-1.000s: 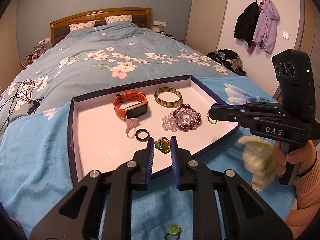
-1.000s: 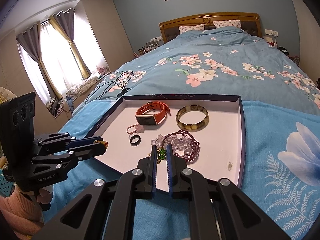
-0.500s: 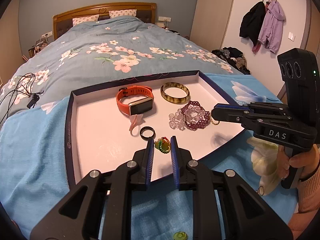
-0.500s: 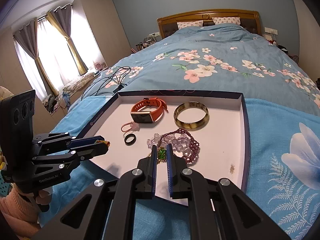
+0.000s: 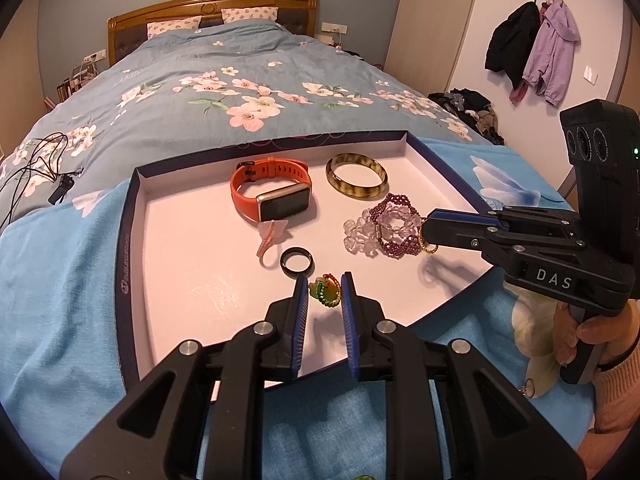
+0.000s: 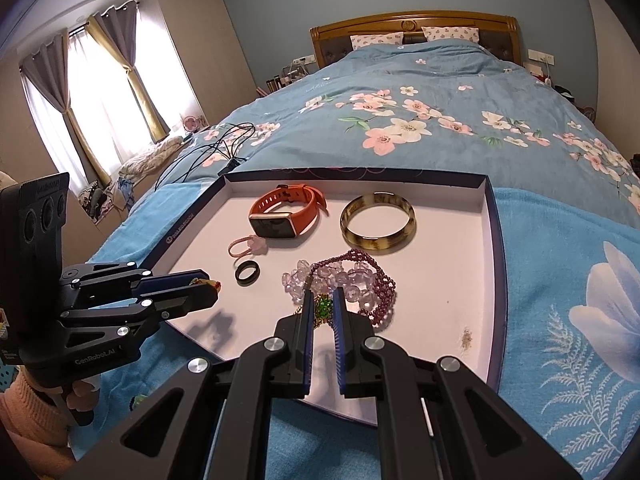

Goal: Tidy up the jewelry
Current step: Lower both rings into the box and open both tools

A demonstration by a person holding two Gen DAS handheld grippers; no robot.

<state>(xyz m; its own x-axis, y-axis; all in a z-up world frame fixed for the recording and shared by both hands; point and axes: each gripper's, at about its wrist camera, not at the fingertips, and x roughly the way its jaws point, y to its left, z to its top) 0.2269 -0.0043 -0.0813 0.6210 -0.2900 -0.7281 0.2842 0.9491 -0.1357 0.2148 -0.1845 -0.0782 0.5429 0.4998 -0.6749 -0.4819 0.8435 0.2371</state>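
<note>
Blue bedding covers the bed (image 5: 240, 92), and your tray (image 5: 132, 216) lies on it near the foot end, holding all the jewelry. Against a second ago, both views sit closer to the tray and lower over it; the pieces inside have not shifted.

Your right gripper (image 6: 322, 308) has its fingers (image 6: 307, 312) drawn in on a green-stoned gold piece (image 6: 323, 307), pinching it just in front of the bead bracelets (image 5: 390, 228); in the left view a gold link (image 5: 430, 249) shows at its tip, which has edged further in over the tray's right side. Your left gripper (image 5: 325, 290) has its fingers (image 5: 300, 300) narrowly parted around a small green and red beaded ring (image 5: 327, 289); whether they press it you cannot tell from here, and that spacing matches a second ago.

The watch (image 5: 272, 194) lies at the back of the tray with the bangle (image 5: 356, 176) beside it. Nearer you, the pink ring (image 5: 272, 234) touches the watch face, and the black ring (image 5: 297, 263) lies just beyond the left fingers.
</note>
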